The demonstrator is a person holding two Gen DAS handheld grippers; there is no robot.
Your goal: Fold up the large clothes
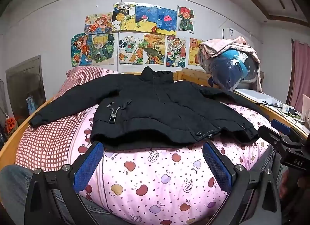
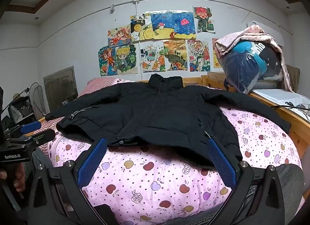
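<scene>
A black padded jacket (image 1: pixel 155 108) lies front up and spread flat on the bed (image 1: pixel 155 176), collar toward the wall, both sleeves stretched out sideways. My left gripper (image 1: pixel 153 147) is open, its blue pads just short of the jacket's hem with nothing between them. The right gripper (image 1: pixel 279 130) shows at the right edge of the left wrist view. In the right wrist view the same jacket (image 2: pixel 160 112) fills the middle, and my right gripper (image 2: pixel 157 143) is open at its hem, also holding nothing. The left gripper (image 2: pixel 31 130) appears at the left edge there.
The bed has a pink apple-print cover (image 2: pixel 155 182) and a red checked pillow (image 1: pixel 38 147). A wooden bed rail (image 2: pixel 294 126) runs along the right. A plastic-wrapped bundle of bedding (image 2: pixel 250 64) sits on a white unit beyond. Drawings (image 1: pixel 135 37) cover the wall.
</scene>
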